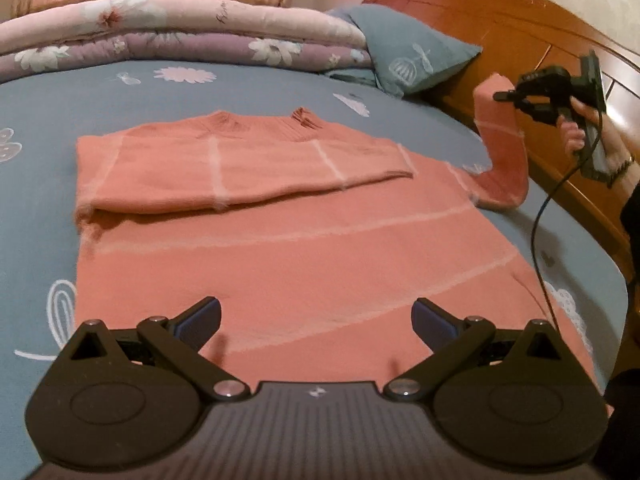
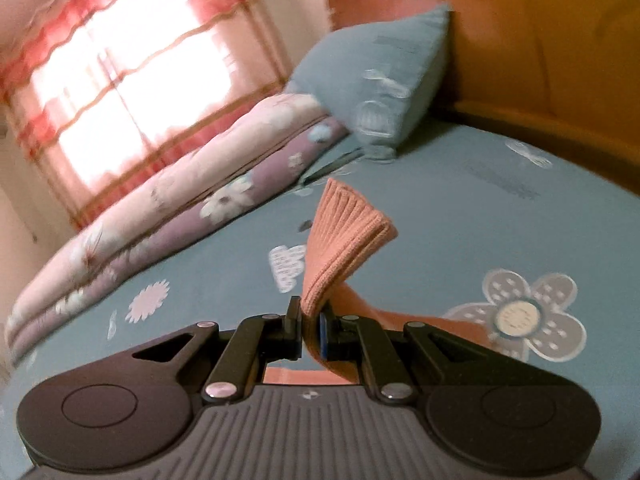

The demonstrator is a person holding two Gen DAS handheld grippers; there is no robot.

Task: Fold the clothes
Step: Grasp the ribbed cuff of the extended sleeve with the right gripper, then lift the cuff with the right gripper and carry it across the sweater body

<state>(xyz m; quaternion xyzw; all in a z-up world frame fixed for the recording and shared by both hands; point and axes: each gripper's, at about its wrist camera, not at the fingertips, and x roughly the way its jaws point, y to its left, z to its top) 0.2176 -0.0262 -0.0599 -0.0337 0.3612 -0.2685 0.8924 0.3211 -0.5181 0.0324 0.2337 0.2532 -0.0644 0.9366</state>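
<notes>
Salmon sweater (image 1: 280, 248) flat on the blue bedsheet (image 1: 36, 208), collar toward the folded quilt (image 1: 160, 40), hem toward you.

Long axis runs hem to collar. One sleeve lies folded across the chest; your right gripper (image 2: 310, 320) is clamped on the other sleeve's ribbed cuff (image 2: 344, 236), lifted off the sheet near the wooden headboard (image 1: 520, 32). Your left gripper (image 1: 316, 316) hovers over the hem, jaws spread wide, nothing between them. Bare sheet shows left of the sweater; the pillow (image 1: 408, 56) sits beyond the collar.

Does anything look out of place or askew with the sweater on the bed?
Nothing looks damaged. The sweater lies flat, one sleeve folded across; the other sleeve is lifted off the bed, its cuff pinched in the right gripper.
</notes>
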